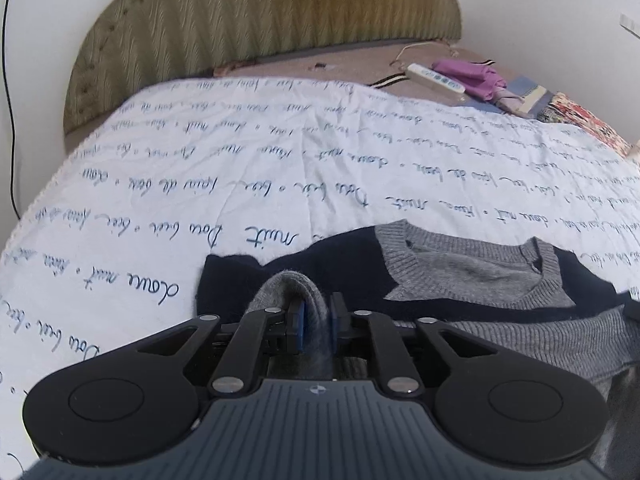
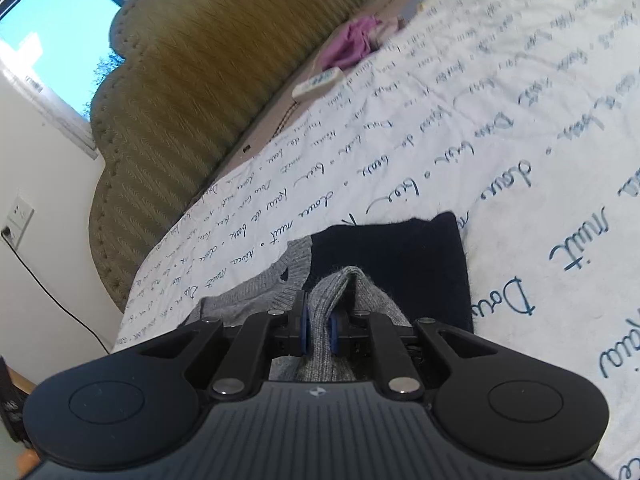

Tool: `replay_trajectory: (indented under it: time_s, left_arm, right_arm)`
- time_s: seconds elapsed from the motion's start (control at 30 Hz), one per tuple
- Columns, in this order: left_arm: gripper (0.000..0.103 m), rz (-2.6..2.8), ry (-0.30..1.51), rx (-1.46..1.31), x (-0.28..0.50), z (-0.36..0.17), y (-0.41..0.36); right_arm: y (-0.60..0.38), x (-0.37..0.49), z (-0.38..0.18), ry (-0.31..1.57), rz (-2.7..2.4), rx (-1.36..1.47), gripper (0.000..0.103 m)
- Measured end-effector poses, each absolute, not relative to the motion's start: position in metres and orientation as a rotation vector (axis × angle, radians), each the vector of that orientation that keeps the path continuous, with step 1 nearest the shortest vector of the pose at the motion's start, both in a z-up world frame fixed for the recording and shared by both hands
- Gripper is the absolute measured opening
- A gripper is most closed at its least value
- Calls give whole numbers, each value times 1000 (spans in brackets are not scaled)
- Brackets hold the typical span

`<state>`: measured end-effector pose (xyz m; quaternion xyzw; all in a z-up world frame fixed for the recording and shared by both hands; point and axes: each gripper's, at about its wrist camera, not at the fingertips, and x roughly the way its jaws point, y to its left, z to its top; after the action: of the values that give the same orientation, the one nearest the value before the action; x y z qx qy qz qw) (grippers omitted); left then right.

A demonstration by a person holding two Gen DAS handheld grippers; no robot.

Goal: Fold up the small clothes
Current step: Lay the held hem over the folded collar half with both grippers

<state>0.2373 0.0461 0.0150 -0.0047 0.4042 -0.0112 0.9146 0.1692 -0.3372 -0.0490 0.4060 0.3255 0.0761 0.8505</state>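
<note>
A small navy and grey knit sweater [image 1: 460, 276] lies on the white bedspread [image 1: 280, 168] printed with blue handwriting, its grey V-neck collar facing up. My left gripper [image 1: 316, 320] has a raised fold of the grey knit filling the gap between its blue pads, above the navy part. In the right wrist view the same sweater [image 2: 400, 264] shows a navy panel and grey ribbing. My right gripper [image 2: 319, 328] is shut on another grey fold, pinched tightly between its pads. The fabric under both grippers is hidden by their bodies.
An olive padded headboard [image 1: 260, 20] stands at the bed's far end. Beside the bedspread lie a white remote control [image 1: 436, 78], a purple cloth [image 1: 472, 74] and a patterned cloth. A window [image 2: 52, 20] and a wall socket [image 2: 18, 216] with a black cable are on the wall.
</note>
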Motion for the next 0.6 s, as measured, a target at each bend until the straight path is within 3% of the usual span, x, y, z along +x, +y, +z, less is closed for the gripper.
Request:
replay_trajectory:
  time_s: [0.03,0.17,0.5,0.6]
  left_arm:
    - [25,-25,839,-32,240,15,50]
    - [41,-29,873,-161,251,17,70]
    - [42,-6,970,-489,280,-1,113]
    - [41,16,978,-541,283,-7,119]
  right_arm:
    - [-340,173,-51,698,166,876,12]
    - [-347,183,-60,743,188,965,13]
    - [-380,198,-81,698,281,1310,18]
    - [-384,208,-88,724,286,1339,49]
